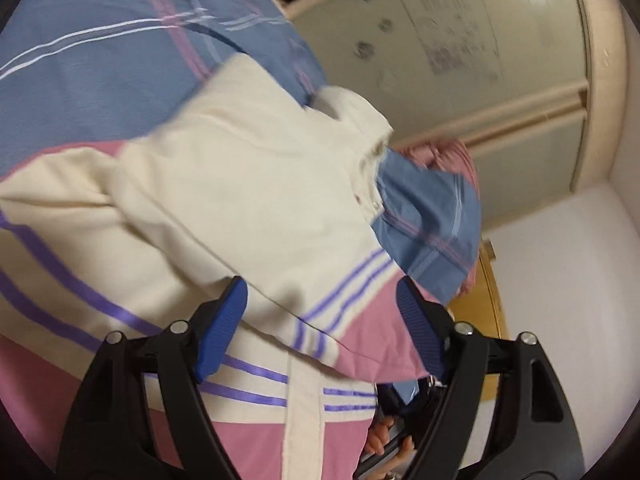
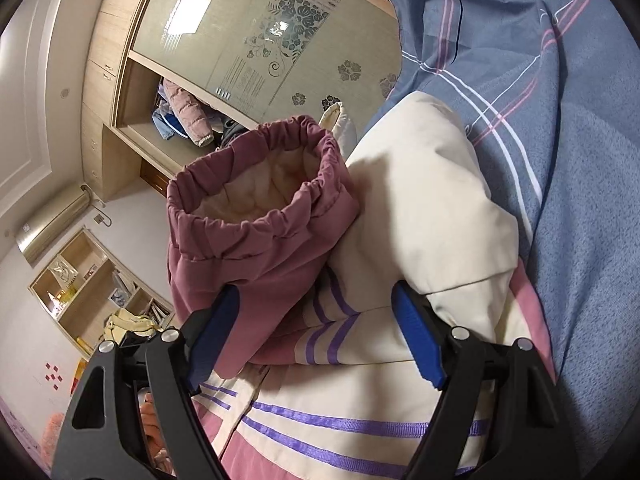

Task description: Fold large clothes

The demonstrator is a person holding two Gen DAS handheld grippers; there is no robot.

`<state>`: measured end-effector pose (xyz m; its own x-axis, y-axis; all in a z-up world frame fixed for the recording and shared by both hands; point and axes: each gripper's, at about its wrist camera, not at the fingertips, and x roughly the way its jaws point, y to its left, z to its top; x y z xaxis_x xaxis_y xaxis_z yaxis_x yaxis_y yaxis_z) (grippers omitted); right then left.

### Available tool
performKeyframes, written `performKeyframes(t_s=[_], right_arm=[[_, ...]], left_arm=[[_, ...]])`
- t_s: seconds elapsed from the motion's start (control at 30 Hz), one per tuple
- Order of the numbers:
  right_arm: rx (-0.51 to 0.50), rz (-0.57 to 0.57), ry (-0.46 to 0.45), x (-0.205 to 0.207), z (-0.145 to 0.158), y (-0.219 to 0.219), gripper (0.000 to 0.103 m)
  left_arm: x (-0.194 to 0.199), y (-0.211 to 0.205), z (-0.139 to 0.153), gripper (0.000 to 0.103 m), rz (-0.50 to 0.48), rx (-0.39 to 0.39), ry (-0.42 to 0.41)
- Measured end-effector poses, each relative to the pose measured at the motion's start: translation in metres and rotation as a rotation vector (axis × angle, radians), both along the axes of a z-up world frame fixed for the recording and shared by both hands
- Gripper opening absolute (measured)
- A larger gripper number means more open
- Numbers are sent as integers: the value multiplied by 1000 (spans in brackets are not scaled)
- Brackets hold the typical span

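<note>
1. Between the two blue fingers of the left gripper (image 1: 322,320) lies the puffy jacket (image 1: 224,184). It is cream and pink with purple stripes. The jaws stand wide apart and the pads do not press on the cloth, so this gripper is open.

2. Just ahead of the left gripper, a cream part of the jacket lies folded over the rest. The picture is a bit blurry there.

3. Past that fold, the blue bedspread (image 1: 100,60) with thin white and pink lines spreads out under the jacket.

4. Below the left gripper's right finger you can see a few fingers of the person's hand (image 1: 390,438).

5. The right gripper (image 2: 316,330) also has the jacket (image 2: 420,208) between its blue fingers. The jaws are wide apart here too. The left finger sits right by the pink sleeve; I cannot tell if it touches. Nothing is pinched, so it is open.

6. Just ahead of the right gripper, the pink sleeve cuff (image 2: 260,176) stands up with its stretchy, crinkly rim gaping open. You can see the cream lining inside.

7. To the right of the right gripper is more of the blue bedspread (image 2: 560,120).

8. I cannot read any words or labels on the jacket.

9. Far ahead and to the left of the right gripper stands a wardrobe (image 2: 120,60) with a sliding door (image 2: 280,40) that has flower patterns on it. Clothes hang inside the open part. Lower on the wall there is an air conditioner (image 2: 56,224) and a wooden shelf (image 2: 88,280).
</note>
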<state>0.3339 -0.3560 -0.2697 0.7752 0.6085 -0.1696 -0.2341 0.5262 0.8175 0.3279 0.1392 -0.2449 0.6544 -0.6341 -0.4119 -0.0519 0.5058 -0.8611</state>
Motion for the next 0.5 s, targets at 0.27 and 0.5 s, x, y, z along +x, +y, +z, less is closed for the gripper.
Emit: performKeyframes(t_s=[0.27, 0.5], right_arm=[[-11, -2, 4, 0, 1, 2, 79], [-26, -1, 5, -2, 2, 6, 80]], left_arm=[[18, 2, -10, 82, 76, 92, 163], [36, 19, -1, 19, 196, 51, 109]])
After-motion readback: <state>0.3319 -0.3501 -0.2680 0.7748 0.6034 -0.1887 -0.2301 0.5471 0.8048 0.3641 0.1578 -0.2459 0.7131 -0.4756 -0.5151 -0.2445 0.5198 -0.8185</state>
